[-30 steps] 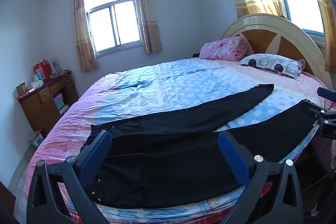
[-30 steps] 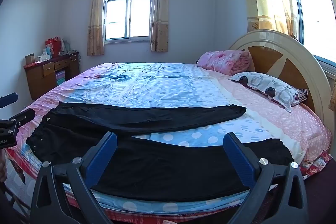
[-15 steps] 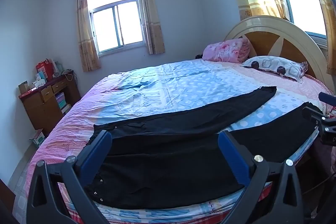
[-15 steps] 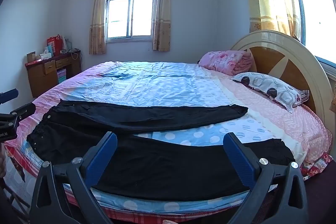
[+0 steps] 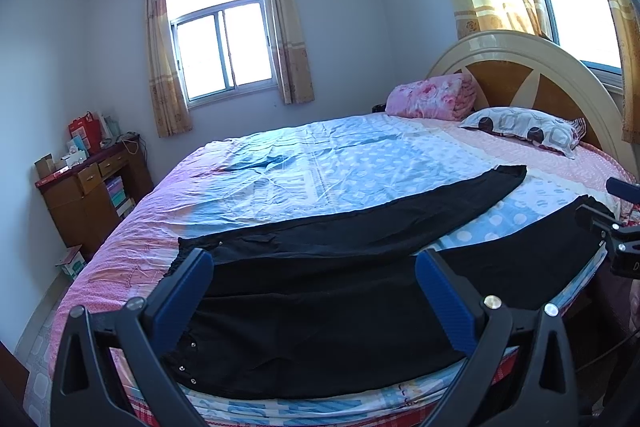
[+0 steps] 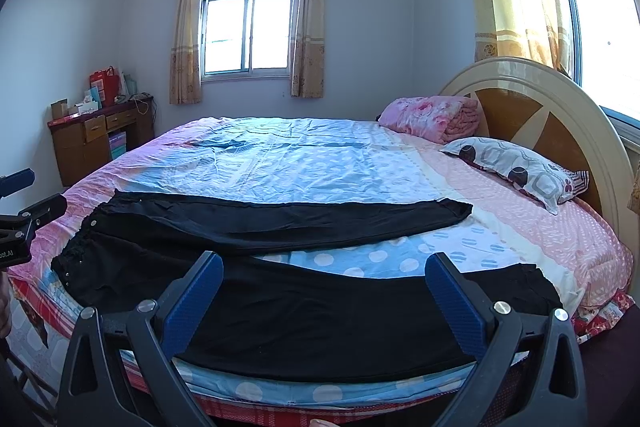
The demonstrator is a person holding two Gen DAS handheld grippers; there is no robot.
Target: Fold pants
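Both jaws are spread wide with nothing in them. The left gripper (image 5: 308, 291) hovers over the waistband end and the right gripper (image 6: 324, 291) over the near leg, so the black pants (image 6: 280, 303) run left-right along the bed's (image 6: 320, 163) front edge, flat, legs splayed in a V, far leg angling toward the pillow (image 6: 516, 167).

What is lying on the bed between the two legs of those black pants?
Nothing but bedding: between the far leg and the near leg of the black pants, a wedge of blue polka-dot sheet shows bare, clearest in the right wrist view.
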